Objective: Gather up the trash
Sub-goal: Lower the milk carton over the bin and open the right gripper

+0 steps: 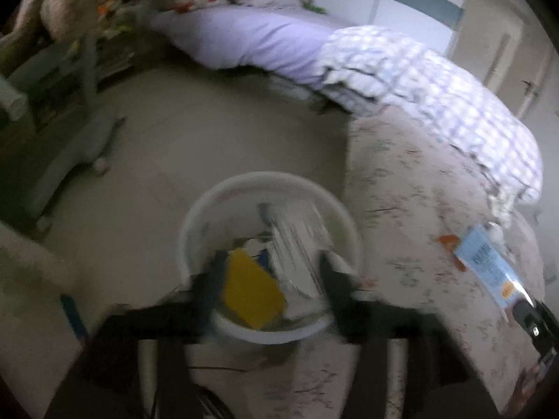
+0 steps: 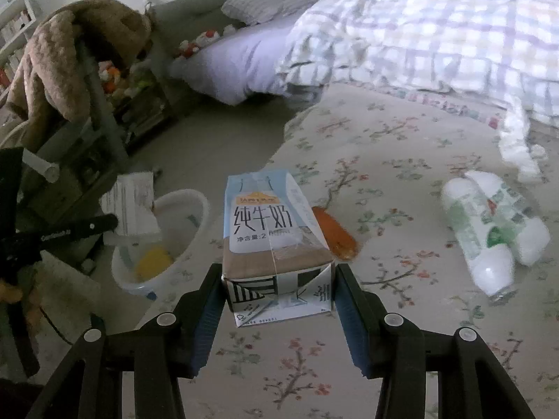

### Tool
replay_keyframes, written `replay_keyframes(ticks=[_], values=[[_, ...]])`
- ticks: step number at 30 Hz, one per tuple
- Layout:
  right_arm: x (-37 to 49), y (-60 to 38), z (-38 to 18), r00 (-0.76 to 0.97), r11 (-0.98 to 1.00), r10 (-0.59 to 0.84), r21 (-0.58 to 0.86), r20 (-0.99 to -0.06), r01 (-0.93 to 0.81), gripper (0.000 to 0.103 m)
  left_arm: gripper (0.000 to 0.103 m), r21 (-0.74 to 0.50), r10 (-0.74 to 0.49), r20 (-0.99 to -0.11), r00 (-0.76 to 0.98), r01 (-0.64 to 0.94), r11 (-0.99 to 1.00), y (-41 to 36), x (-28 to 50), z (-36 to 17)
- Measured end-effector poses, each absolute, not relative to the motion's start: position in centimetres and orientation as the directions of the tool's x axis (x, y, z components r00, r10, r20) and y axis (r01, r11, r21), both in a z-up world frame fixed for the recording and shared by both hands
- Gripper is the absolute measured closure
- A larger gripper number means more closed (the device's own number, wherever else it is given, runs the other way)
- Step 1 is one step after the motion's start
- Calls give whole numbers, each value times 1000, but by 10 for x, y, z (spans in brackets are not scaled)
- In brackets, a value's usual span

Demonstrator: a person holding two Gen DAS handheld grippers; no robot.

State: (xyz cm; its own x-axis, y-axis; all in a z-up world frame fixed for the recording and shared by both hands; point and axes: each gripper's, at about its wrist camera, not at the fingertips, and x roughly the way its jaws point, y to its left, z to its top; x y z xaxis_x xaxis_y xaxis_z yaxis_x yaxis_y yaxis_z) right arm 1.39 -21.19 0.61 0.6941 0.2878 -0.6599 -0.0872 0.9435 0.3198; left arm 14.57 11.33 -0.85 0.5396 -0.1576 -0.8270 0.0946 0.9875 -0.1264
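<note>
A white bin (image 1: 269,330) stands on the floor beside the bed and holds a yellow piece (image 1: 249,291) and paper. My left gripper (image 1: 270,274) is open right above the bin, with a paper sheet (image 2: 134,206) falling by it. My right gripper (image 2: 277,295) is shut on a blue milk carton (image 2: 270,223) and holds it over the floral bedsheet (image 2: 401,160). The carton also shows in the left wrist view (image 1: 487,265). An orange wrapper (image 2: 337,235) and a white plastic bottle (image 2: 489,230) lie on the bed.
A checked duvet (image 2: 436,35) and purple pillow (image 2: 237,66) cover the far bed. A cart with a brown blanket (image 2: 63,66) stands left of the bin. Crumpled tissue (image 2: 520,153) lies near the duvet's edge.
</note>
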Motion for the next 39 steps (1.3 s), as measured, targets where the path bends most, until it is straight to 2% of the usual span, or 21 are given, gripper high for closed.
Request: replay_keyframes(ticks=[5, 7, 10, 24, 29, 39], values=[[18, -194, 6, 682, 946, 300, 302, -667, -120, 49, 24, -109, -118, -846, 521, 47, 993, 125, 146, -11], [19, -185, 7, 679, 946, 305, 294, -667, -136, 49, 18, -94, -97, -855, 509, 32, 995, 130, 145, -13], [23, -176, 5, 674, 944, 314, 293, -668, -149, 49, 15, -79, -78, -861, 503, 20, 997, 137, 143, -15], [65, -116, -17, 617, 929, 362, 321, -699, -182, 49, 13, -73, -33, -870, 491, -62, 995, 179, 141, -18], [82, -94, -25, 601, 930, 363, 313, -712, -192, 49, 9, -79, -31, -869, 494, -77, 994, 189, 141, -17], [102, -68, -33, 588, 937, 348, 289, -731, -195, 48, 8, -99, -36, -864, 503, -98, 990, 200, 142, -14]])
